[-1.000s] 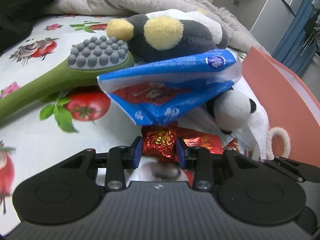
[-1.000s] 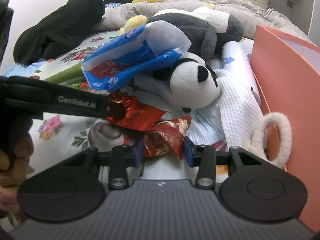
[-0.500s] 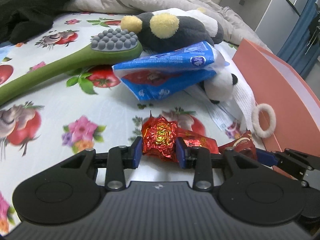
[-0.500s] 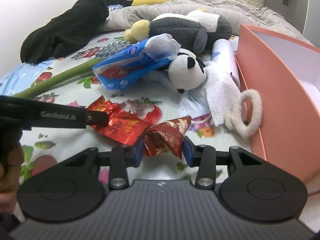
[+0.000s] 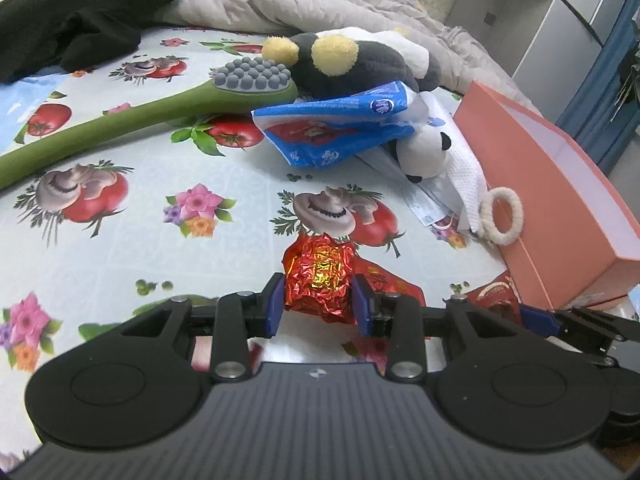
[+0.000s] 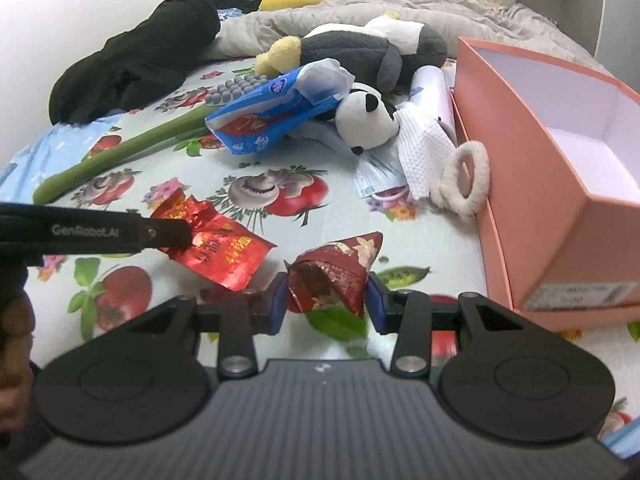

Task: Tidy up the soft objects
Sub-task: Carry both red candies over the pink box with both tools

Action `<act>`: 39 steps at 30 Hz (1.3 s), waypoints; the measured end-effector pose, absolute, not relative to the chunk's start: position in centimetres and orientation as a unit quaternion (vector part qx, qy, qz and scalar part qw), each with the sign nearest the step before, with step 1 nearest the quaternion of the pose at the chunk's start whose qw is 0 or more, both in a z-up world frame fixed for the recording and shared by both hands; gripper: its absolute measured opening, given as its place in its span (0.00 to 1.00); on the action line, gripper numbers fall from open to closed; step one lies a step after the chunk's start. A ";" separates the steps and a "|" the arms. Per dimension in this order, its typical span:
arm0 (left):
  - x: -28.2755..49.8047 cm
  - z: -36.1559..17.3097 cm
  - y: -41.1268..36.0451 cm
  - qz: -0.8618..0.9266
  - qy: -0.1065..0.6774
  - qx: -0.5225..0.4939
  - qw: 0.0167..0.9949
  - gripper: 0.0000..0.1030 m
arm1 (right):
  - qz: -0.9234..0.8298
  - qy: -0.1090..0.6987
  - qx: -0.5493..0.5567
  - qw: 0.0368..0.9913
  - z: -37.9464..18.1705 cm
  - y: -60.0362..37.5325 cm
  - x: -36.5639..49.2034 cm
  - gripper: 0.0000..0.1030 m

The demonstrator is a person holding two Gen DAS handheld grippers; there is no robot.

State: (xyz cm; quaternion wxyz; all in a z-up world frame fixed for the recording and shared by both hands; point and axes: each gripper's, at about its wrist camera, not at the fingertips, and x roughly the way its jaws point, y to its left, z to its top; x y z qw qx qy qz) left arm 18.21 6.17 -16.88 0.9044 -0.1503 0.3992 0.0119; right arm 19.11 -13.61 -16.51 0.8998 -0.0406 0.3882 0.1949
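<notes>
My left tongs (image 5: 319,307) were clamped on a crinkled bright-red foil wrapper (image 5: 320,276), my right tongs (image 6: 326,303) on a darker red foil packet (image 6: 334,274), both just above the flowered bed sheet (image 5: 132,216). The open salmon-pink cardboard box (image 6: 536,184) at the bed's right edge looked empty, so I judged sorting barely started. A small panda plush (image 6: 366,122), blue tissue pack (image 6: 272,120) and white fluffy hair ring (image 6: 466,178) remained piled beside it.

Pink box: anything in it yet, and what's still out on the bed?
Nothing visible inside the pink box, though its floor is only partly seen. In hand: the left gripper grips a red foil wrapper, and the right gripper grips a dark red packet. Left: panda plush, white scrunchie, blue pack.
</notes>
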 end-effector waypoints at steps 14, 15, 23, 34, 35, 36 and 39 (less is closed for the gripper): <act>16.9 -11.9 4.3 -0.002 0.372 -0.154 0.916 0.40 | 0.191 0.352 -0.020 0.916 -11.3 -15.6 18.2 0.42; 16.9 -11.3 4.1 -0.004 0.368 -0.152 0.917 0.40 | 0.190 0.350 -0.017 0.917 -10.8 -15.8 18.2 0.42; 17.7 -7.2 1.8 -0.012 0.346 -0.151 0.926 0.40 | 0.182 0.329 -0.012 0.926 -7.1 -18.0 18.8 0.42; 20.2 -1.2 -3.0 -0.047 0.310 -0.140 0.939 0.40 | 0.157 0.291 -0.004 0.944 -1.6 -22.2 20.3 0.42; 20.6 -0.7 -3.4 -0.050 0.307 -0.140 0.940 0.40 | 0.155 0.288 -0.004 0.945 -1.2 -22.6 20.5 0.42; 20.9 -0.3 -3.9 -0.053 0.304 -0.140 0.941 0.40 | 0.153 0.285 -0.004 0.946 -0.9 -23.0 20.7 0.42; 21.9 0.9 -5.1 -0.061 0.298 -0.142 0.942 0.40 | 0.146 0.274 -0.003 0.950 0.3 -24.2 21.3 0.42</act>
